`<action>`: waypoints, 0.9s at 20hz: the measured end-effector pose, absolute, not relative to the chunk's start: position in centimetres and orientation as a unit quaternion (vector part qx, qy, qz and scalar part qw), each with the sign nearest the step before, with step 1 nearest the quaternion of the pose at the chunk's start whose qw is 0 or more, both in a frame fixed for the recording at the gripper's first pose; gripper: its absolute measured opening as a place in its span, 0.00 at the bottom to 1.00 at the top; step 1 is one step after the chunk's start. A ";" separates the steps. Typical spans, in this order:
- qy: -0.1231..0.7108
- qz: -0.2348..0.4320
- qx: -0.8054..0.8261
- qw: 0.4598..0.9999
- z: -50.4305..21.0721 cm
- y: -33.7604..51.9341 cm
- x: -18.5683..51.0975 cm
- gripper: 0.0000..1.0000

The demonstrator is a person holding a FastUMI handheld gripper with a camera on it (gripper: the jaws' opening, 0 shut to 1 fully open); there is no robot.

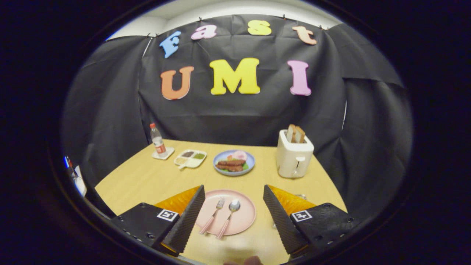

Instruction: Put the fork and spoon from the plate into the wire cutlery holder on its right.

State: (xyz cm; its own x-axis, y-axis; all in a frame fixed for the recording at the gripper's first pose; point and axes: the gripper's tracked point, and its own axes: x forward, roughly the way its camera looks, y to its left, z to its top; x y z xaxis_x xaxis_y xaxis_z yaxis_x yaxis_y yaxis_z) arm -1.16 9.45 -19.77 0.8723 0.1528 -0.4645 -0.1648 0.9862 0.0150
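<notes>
Smooth wooden table (147, 180), round pink plate (245, 221), fork (213, 215), spoon (230, 215), gripper (233, 193) wide open, empty, ribbed fingers (187, 221).

A pink plate (241, 221) carries a fork (213, 215) and a spoon (229, 218), both silver-headed with pink handles. At 12 o'clock beyond it a blue plate (251, 162) holds brown sausages. The toaster (293, 158) at 1 o'clock is cream; the table (147, 180) is pale wood.

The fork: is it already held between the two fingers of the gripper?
No. The fork lies on the pink plate beside the spoon, and the gripper is open with its fingers apart on either side of the plate.
</notes>
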 end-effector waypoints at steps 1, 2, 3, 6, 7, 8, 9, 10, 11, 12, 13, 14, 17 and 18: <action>0.260 0.073 -0.015 0.963 -21.8 9.5 -1.4 0.96; 0.277 0.067 -0.015 0.958 -23.4 9.7 -1.4 0.96; 0.294 0.059 -0.017 0.954 -25.1 9.9 -1.5 0.95; 0.344 0.040 -0.025 0.938 -29.6 10.2 -1.4 0.96; 0.357 0.035 -0.023 0.933 -30.9 10.3 -1.4 0.96; 0.367 0.032 -0.025 0.929 -31.8 10.4 -1.2 0.96; 0.373 0.029 -0.032 0.927 -32.7 10.5 -0.9 0.96; 0.379 0.028 -0.042 0.924 -33.5 10.6 -0.5 0.96; 0.388 0.023 -0.054 0.920 -34.6 10.7 -0.4 0.95; 0.396 0.018 -0.061 0.916 -35.5 10.6 -0.3 0.89; 0.405 0.017 -0.065 0.912 -36.3 10.7 -0.3 0.84; 0.412 0.015 -0.067 0.909 -36.8 10.6 -0.2 0.77; 0.423 0.016 -0.070 0.903 -37.6 11.1 0.2 0.58; 0.427 0.018 -0.071 0.901 -37.9 11.4 0.4 0.50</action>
